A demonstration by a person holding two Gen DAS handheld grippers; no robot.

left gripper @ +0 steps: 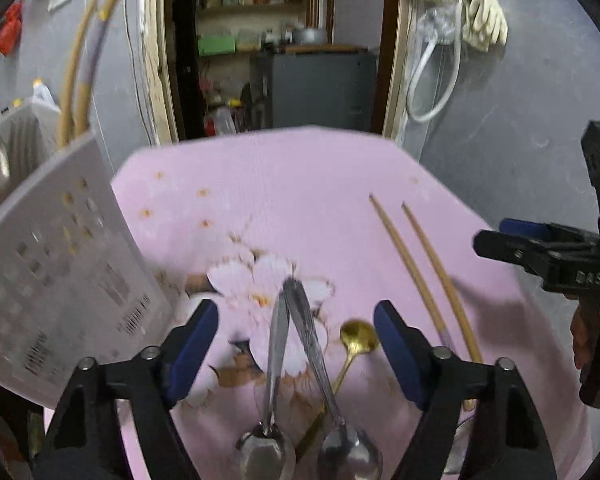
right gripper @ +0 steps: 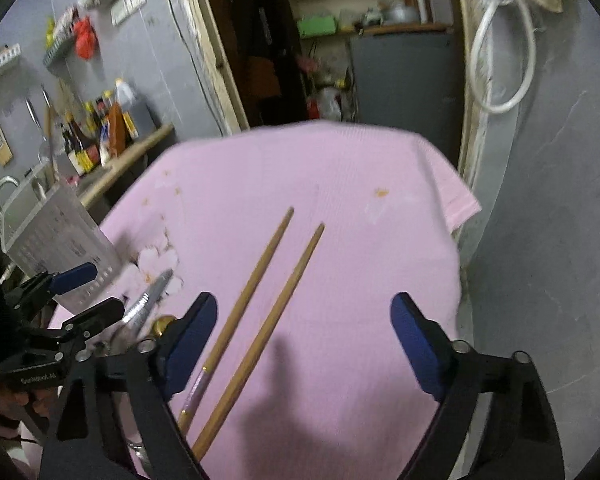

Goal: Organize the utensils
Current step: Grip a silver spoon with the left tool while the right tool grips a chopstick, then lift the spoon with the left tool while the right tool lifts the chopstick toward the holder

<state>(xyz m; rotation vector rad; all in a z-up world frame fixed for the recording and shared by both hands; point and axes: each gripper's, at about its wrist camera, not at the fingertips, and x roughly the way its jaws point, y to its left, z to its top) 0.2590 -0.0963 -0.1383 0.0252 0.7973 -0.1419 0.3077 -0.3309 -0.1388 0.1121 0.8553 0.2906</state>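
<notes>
Two steel spoons [left gripper: 288, 360] cross at centre frame beside a gold spoon [left gripper: 356, 340]; two chopsticks [right gripper: 260, 312] lie parallel. Left gripper [left gripper: 296, 344] and right gripper [right gripper: 304, 344] tilt downward, jaws apart, holding nothing.

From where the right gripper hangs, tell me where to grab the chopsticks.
Probably mid-shaft, from above. The chopsticks lie flat and nearly parallel on the pink cloth, between the right gripper's open jaws, so closing across both thin shafts should gather them together.
</notes>
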